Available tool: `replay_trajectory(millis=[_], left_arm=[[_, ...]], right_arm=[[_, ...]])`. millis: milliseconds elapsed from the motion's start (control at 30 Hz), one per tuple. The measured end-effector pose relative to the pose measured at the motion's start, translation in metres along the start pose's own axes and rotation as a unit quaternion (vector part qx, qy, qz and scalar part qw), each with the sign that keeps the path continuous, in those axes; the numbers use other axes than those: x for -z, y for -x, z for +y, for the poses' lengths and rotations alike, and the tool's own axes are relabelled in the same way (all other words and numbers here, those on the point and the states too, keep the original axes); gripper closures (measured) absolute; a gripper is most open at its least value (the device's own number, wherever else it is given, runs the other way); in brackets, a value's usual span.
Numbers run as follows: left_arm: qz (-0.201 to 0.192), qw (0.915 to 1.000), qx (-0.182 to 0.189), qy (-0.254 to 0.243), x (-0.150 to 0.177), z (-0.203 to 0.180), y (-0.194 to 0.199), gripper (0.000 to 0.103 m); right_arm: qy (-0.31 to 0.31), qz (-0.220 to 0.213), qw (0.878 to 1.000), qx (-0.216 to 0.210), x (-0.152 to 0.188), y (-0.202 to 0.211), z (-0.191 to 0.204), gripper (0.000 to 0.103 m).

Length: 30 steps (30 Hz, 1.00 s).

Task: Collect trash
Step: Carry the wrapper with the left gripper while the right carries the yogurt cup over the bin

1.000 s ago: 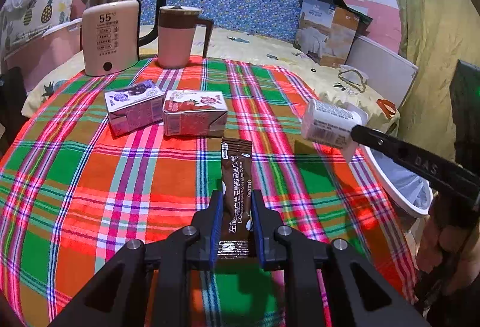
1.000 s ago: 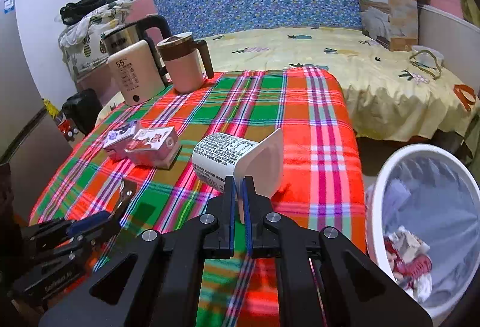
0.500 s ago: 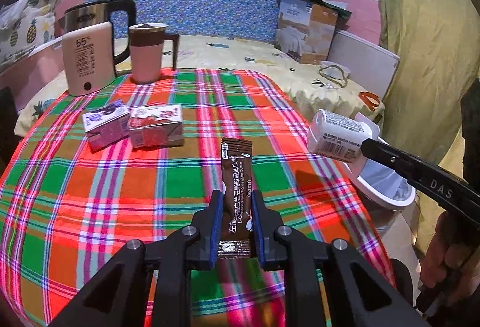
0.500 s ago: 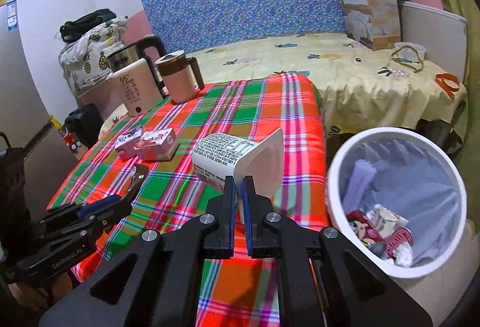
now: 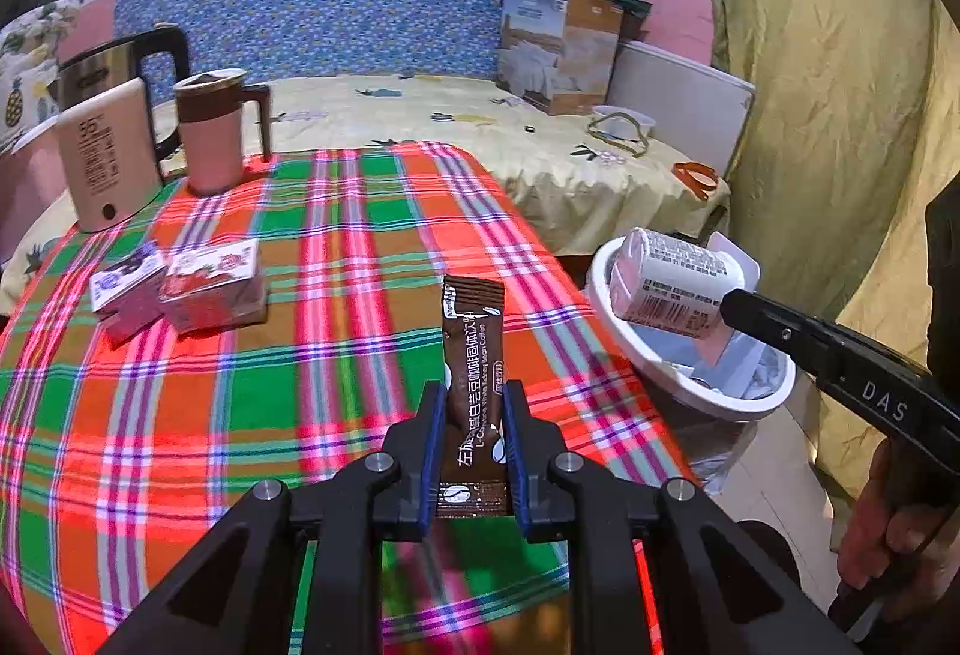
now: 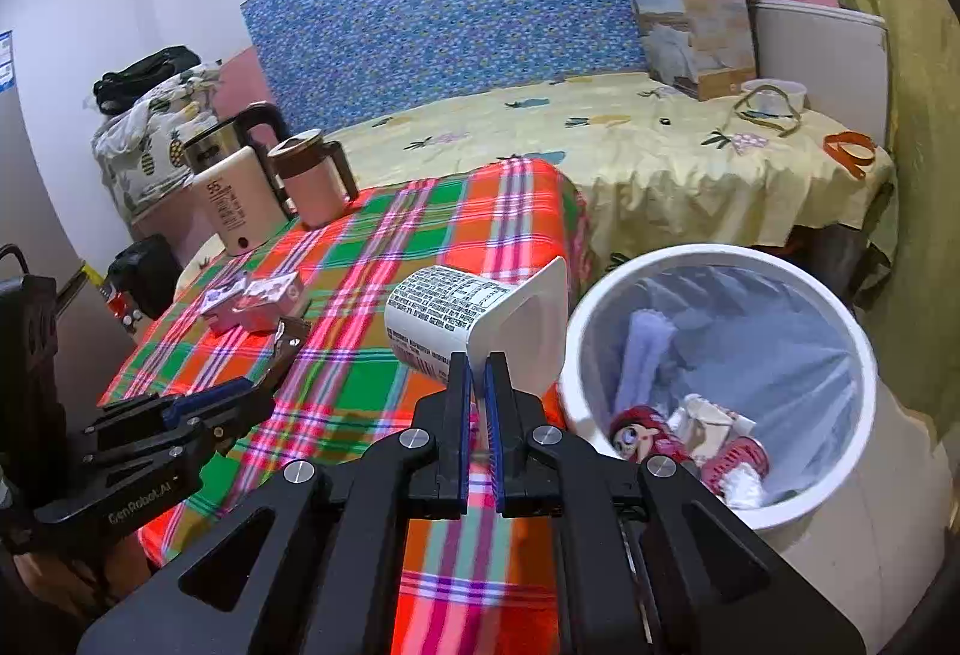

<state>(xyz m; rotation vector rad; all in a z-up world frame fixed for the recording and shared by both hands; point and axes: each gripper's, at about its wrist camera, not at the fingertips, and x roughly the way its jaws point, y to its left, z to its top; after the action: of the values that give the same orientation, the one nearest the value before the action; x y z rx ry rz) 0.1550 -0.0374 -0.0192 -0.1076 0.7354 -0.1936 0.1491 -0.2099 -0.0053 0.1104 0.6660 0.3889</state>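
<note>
A brown coffee sachet is clamped upright between the blue-lined fingers of the left claw, which is closed on its lower half, and it is held above the plaid tabletop near the right edge. A white yogurt cup with its lid flap sticking up is pinched by that flap in the right claw, whose fingers are nearly together; the cup is held on its side, over the near rim of the white trash bin in the left wrist view. The bin stands on the floor just beside the tabletop and is lined with a pale bag, in which red and white wrappers are seen. Two small drink cartons are left lying side by side on the tabletop, touching. Farther back, a beige kettle and a pink lidded mug are stood at the far edge.
</note>
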Motion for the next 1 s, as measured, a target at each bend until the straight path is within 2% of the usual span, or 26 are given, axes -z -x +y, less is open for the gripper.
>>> replay_trajectory(millis=[533,1000], left_arm=[[0.014,0.9977,0.047,-0.046,-0.02,-0.058,-0.033,0.084],[0.031,0.9931,0.082,-0.078,-0.034,-0.101,-0.069,0.084]], right_arm=[[-0.044,-0.005,0.998,0.054,0.009,0.02,-0.053,0.096],[-0.071,0.017,0.994,0.087,0.016,0.019,-0.083,0.096]])
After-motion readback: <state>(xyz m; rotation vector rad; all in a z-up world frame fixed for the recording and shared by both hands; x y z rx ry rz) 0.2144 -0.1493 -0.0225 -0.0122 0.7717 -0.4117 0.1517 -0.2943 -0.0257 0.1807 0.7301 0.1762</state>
